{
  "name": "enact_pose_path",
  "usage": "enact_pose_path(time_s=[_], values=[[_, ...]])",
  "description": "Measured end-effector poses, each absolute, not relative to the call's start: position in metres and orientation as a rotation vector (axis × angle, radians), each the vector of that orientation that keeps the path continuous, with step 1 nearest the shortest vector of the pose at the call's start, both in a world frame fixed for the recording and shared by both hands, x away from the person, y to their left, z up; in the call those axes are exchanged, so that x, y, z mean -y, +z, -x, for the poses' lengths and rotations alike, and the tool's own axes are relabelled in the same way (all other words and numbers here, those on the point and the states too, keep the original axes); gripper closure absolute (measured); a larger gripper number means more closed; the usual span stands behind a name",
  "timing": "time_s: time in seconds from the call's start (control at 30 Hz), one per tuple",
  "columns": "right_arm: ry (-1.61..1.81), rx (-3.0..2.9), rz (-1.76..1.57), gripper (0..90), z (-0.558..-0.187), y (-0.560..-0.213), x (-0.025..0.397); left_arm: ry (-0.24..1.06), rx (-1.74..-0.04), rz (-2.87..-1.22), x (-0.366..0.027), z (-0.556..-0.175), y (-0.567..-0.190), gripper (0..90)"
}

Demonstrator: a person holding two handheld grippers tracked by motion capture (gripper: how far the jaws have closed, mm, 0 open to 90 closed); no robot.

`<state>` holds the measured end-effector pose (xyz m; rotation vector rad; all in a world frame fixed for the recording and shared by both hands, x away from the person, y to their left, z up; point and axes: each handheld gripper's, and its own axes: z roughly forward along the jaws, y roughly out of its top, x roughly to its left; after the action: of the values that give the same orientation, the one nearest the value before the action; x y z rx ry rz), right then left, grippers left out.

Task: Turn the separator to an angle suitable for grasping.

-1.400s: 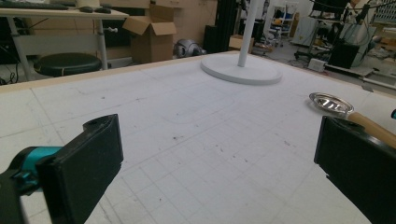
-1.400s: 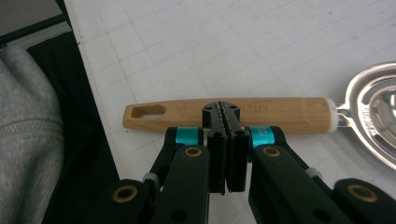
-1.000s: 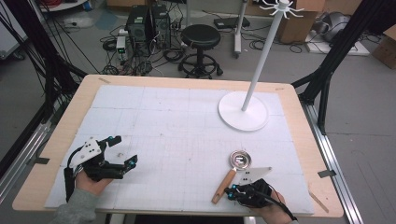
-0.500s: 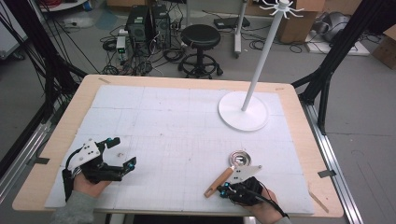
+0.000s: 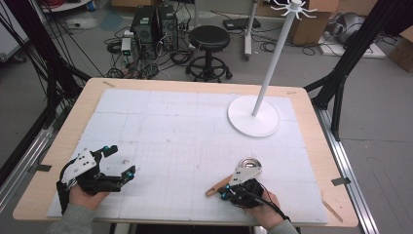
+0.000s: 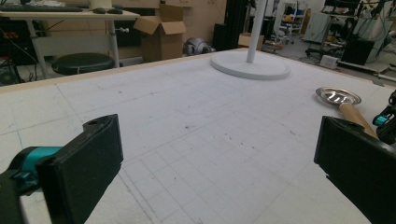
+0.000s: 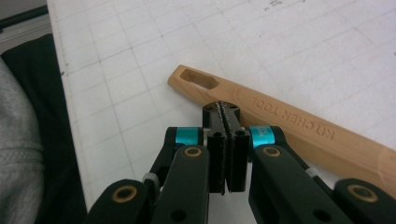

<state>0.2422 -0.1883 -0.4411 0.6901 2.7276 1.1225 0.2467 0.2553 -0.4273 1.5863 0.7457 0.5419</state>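
Note:
A ladle with a shiny metal bowl (image 5: 249, 163) and a wooden handle (image 5: 216, 186) lies on the white mat near the front right. My right gripper (image 5: 225, 191) is shut, with nothing between its jaws. In the right gripper view, the gripper's (image 7: 226, 109) closed tips rest against the side of the handle (image 7: 289, 128), close to the slotted end; the handle is stamped "KITCHEN TOOL". My left gripper (image 5: 122, 160) stands wide open and holds nothing at the front left. In the left gripper view, that gripper (image 6: 217, 140) faces the ladle's bowl (image 6: 338, 95) across bare mat.
A white stand with a round base (image 5: 253, 122) and a tall pole rises at the back right, topped with hooks. The wooden table edge (image 5: 185, 84) frames the gridded mat. A grey sleeve (image 7: 18, 154) lies left of the right gripper.
The ladle's handle end has swung to the left on the mat, and my shut right gripper has moved left with it. The left gripper has barely shifted.

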Motion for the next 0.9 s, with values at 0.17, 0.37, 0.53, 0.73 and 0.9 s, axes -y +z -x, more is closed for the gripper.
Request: enact_pose_path(time_s=[0.17, 0.37, 0.53, 0.73, 0.9], values=[[1.124, -2.721, -0.693, 89.9, -0.248, -0.441, 0.182, 0.544, -0.756, -1.589, -0.258, -0.245, -0.428, 1.7], [1.12, -2.72, -0.689, 89.9, -0.255, -0.442, 0.176, 0.551, -0.76, -1.595, -0.26, -0.243, -0.429, 1.7], [1.119, -2.713, -0.696, 89.9, -0.262, -0.442, 0.171, 0.553, -0.762, -1.598, -0.26, -0.242, -0.429, 1.7], [1.108, -2.693, -0.707, 89.9, -0.268, -0.441, 0.166, 0.553, -0.758, -1.604, -0.259, -0.243, -0.429, 1.7], [1.118, -2.667, -0.712, 90.0, -0.274, -0.442, 0.162, 0.552, -0.759, -1.609, -0.259, -0.243, -0.429, 1.7]])
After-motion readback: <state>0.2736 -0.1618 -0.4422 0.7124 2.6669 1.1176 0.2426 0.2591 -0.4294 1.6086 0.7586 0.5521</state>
